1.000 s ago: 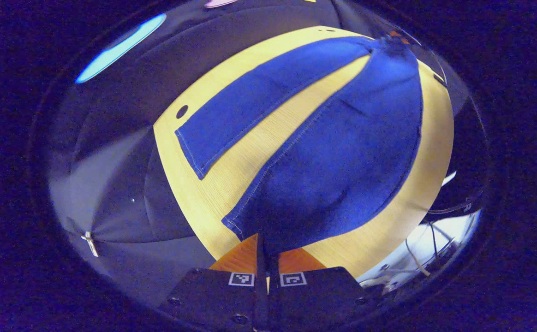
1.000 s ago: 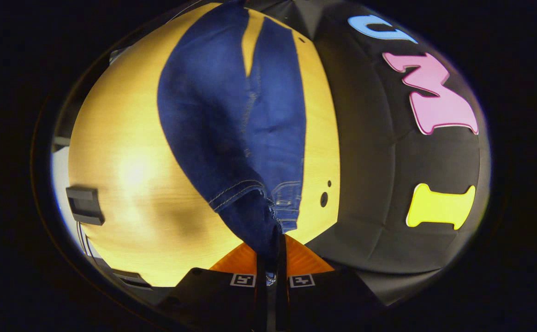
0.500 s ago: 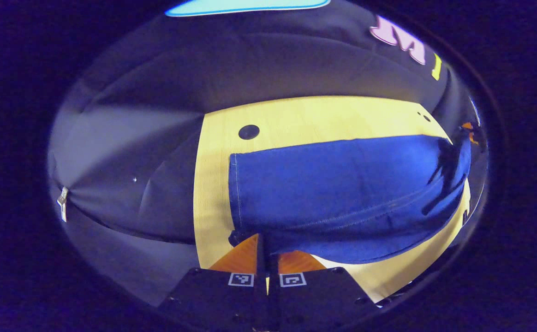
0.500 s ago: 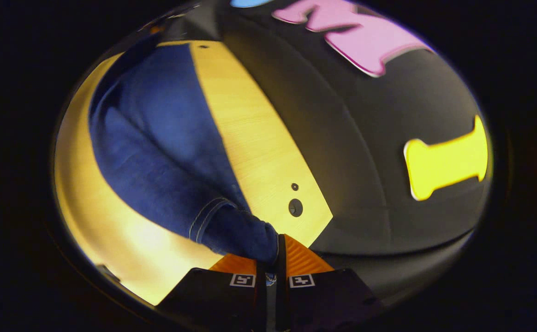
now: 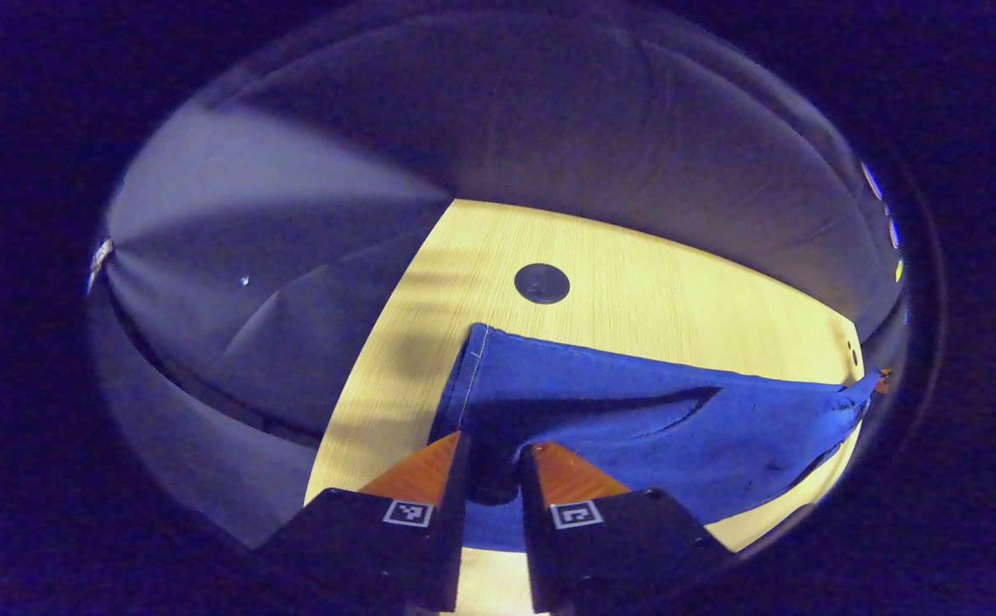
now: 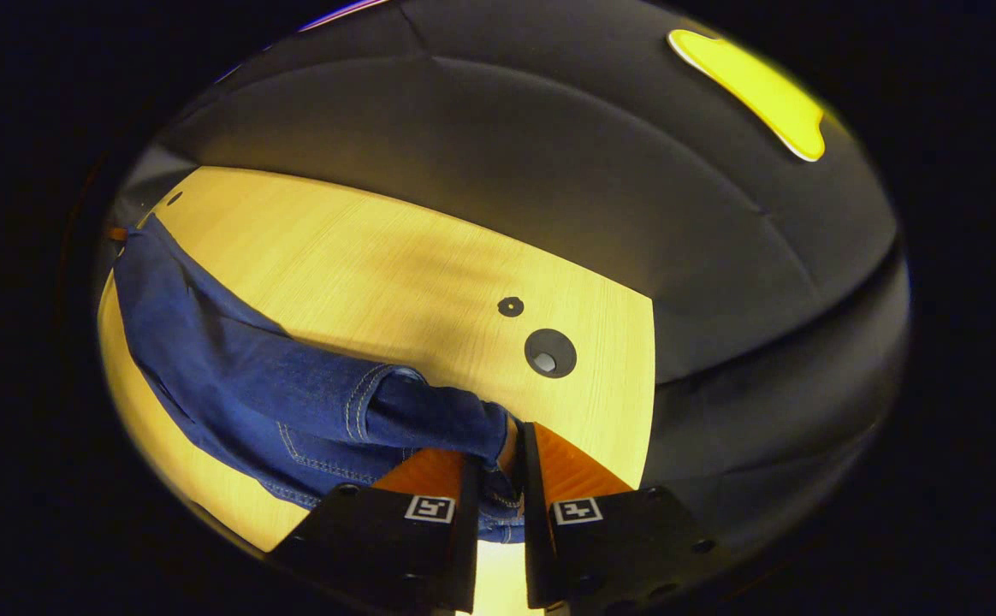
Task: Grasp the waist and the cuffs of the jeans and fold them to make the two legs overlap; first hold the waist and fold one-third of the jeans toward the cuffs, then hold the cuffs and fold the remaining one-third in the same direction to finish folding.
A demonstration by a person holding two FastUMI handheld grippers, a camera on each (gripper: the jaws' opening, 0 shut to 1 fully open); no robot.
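Your left gripper point(image 5: 493, 458) has its two fingers parted by a narrow gap, with a dark fold of the jeans point(image 5: 635, 411) lying in that gap at the cuff end; whether both fingers press on the cloth cannot be told. Just beyond the fingers, the stitched cuff hem point(image 5: 470, 376) rises toward the upper left, and from it the doubled legs run to the right across the wooden table point(image 5: 635, 274), the upper layer lying over the lower one with a shadowed crease between them. A round dark hole point(image 5: 542, 282) sits in the table just beyond the cuff, apart from the cloth. Your right gripper point(image 6: 496, 458) likewise shows a narrow gap between its fingers, with the waist point(image 6: 429, 419) of the jeans bunched into it; here too the grip cannot be told with certainty. From the waist, the jeans point(image 6: 207, 359) stretch away to the left over the table point(image 6: 335, 248), seams and stitching showing near the fingers. A larger round hole point(image 6: 549, 352) and a smaller one point(image 6: 510, 306) lie in the tabletop beyond the waist. The black cloth wall point(image 6: 549, 154) stands behind the table's far edge.
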